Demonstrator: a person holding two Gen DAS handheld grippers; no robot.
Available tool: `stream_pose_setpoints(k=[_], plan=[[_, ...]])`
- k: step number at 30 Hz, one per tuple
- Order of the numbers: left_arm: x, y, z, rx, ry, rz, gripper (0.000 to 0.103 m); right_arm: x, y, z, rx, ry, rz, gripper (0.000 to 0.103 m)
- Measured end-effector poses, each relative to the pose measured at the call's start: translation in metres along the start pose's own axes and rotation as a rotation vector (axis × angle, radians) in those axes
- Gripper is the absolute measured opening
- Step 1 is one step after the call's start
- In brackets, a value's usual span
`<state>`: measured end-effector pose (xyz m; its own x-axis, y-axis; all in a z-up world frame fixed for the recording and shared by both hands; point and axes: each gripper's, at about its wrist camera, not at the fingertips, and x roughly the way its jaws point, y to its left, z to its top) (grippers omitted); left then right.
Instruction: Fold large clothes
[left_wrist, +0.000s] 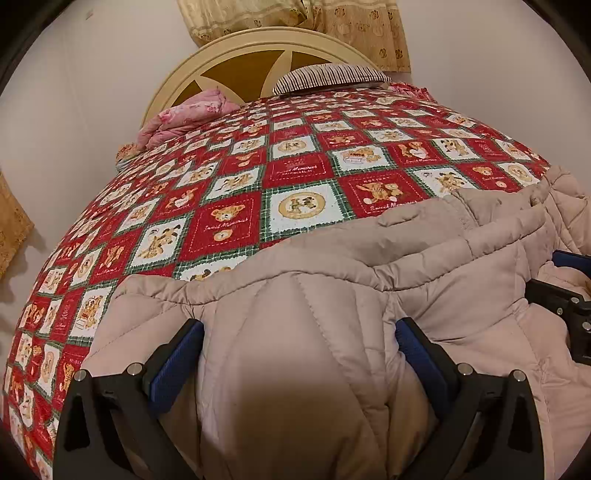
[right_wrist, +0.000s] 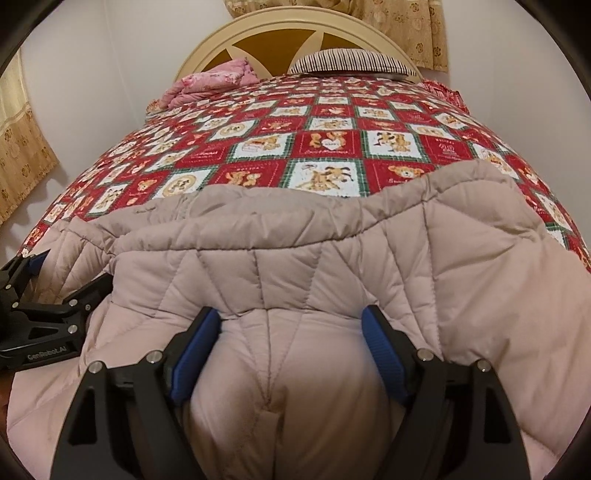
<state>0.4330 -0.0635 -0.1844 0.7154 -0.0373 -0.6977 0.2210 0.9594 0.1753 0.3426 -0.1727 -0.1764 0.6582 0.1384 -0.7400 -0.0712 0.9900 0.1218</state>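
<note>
Both grippers straddled a thick fold of the coat near the foot edge of the bed.

The left gripper (left_wrist: 299, 354) and right gripper (right_wrist: 290, 341) stood wide apart around the padded jacket (left_wrist: 369, 295), not yet pinched. I judged the slippery bulk could squeeze out, or only the top layer be caught, over the quilt (left_wrist: 295, 166).

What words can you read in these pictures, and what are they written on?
"Sweet Memories": red bear square on the quilt.
"GenRobot.AI": black body of the left gripper, seen from the right wrist view.
Small print on the other quilt squares is too blurred to read.
The puffy coat shows no words.
</note>
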Motion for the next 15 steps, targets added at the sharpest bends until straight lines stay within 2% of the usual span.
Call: stream_pose_setpoints(k=[15], plan=[[0.0001, -0.0004, -0.0001, 0.001, 0.001, 0.001, 0.102, 0.0017, 0.001, -0.0006, -0.009, 0.002, -0.015, 0.083]])
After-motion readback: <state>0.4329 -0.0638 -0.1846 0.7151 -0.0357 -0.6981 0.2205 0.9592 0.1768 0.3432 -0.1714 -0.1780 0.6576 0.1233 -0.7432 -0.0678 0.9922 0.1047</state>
